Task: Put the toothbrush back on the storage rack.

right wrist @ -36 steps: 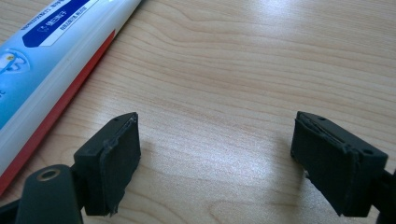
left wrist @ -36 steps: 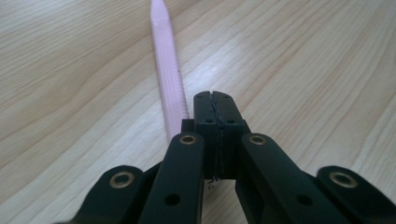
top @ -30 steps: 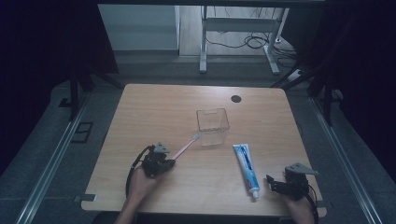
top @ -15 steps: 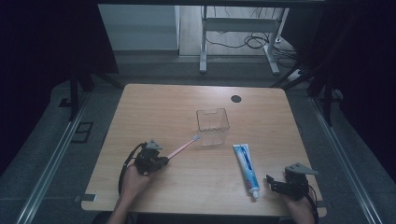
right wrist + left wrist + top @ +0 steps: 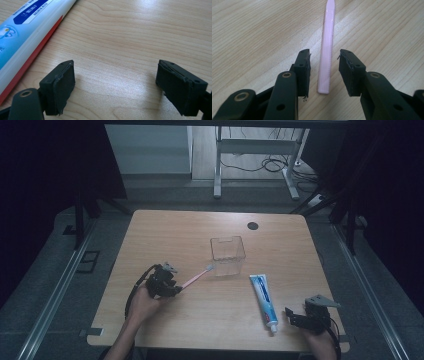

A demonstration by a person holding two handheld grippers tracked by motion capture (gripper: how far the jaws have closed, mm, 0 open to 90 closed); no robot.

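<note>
A pink toothbrush (image 5: 196, 276) lies on the wooden table (image 5: 165, 235), its head beside a clear plastic cup (image 5: 227, 255). My left gripper (image 5: 175, 287) sits at the handle's end. In the left gripper view the jaws have just been opening, and the left gripper (image 5: 324, 56) now straddles the toothbrush handle (image 5: 328, 37) without either pad touching it. A blue and white toothpaste tube (image 5: 263, 300) lies right of the cup. My right gripper (image 5: 291, 316) rests open near the tube's cap end. In the right gripper view the right gripper (image 5: 115, 67) holds nothing, and the toothpaste tube (image 5: 25, 30) lies to its left.
A round black grommet (image 5: 252, 225) sits in the tabletop at the far right. Metal desk legs and cables (image 5: 260, 165) stand on the floor beyond the table. A dark rail (image 5: 55, 290) runs along the left side.
My left gripper's jaws have parted and let go of the toothbrush handle, which now lies flat on the table. The left hand has drawn back a little. The right gripper has not moved.
</note>
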